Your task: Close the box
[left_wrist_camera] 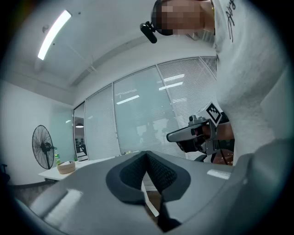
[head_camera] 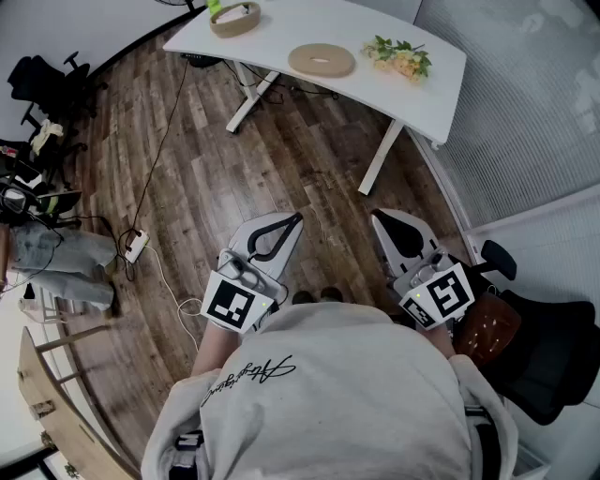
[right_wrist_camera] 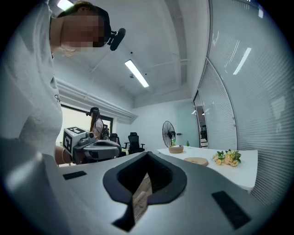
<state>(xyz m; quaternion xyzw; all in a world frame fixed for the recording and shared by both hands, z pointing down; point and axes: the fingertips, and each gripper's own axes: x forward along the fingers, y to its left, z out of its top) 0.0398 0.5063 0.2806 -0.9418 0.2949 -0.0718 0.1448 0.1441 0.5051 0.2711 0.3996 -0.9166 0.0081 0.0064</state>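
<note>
Sweatshirt [head_camera: 328, 394]: pale grey and filling the bottom of the head view. The person stands well back from the counter, so nothing is within reach.
Left gripper [head_camera: 293, 222]: held level in front of the waist, jaws pressed together with nothing between them. It looks like a carrying pose, not a working one.
Right gripper [head_camera: 382, 221]: at the same height, beside the left one but apart from it. Its jaws are likewise together and empty, and it points toward the counter.
Floor [head_camera: 281, 159]: wood planks between the person and the counter.
Counter [head_camera: 441, 84]: white, well apart from both grippers.
Box [head_camera: 234, 17]: round, tan and apparently open-topped, at the counter's far left end.
Lid [head_camera: 322, 60]: a flat tan disc lying on the counter near the box, not touching it. It is probably set aside there to leave the box open.
Flowers [head_camera: 401, 56]: a small bunch just beyond the disc, clear of both.
Step in hand: by my judgement the approach. The closing has not begun, and the jaws would need to part before taking the disc.
</note>
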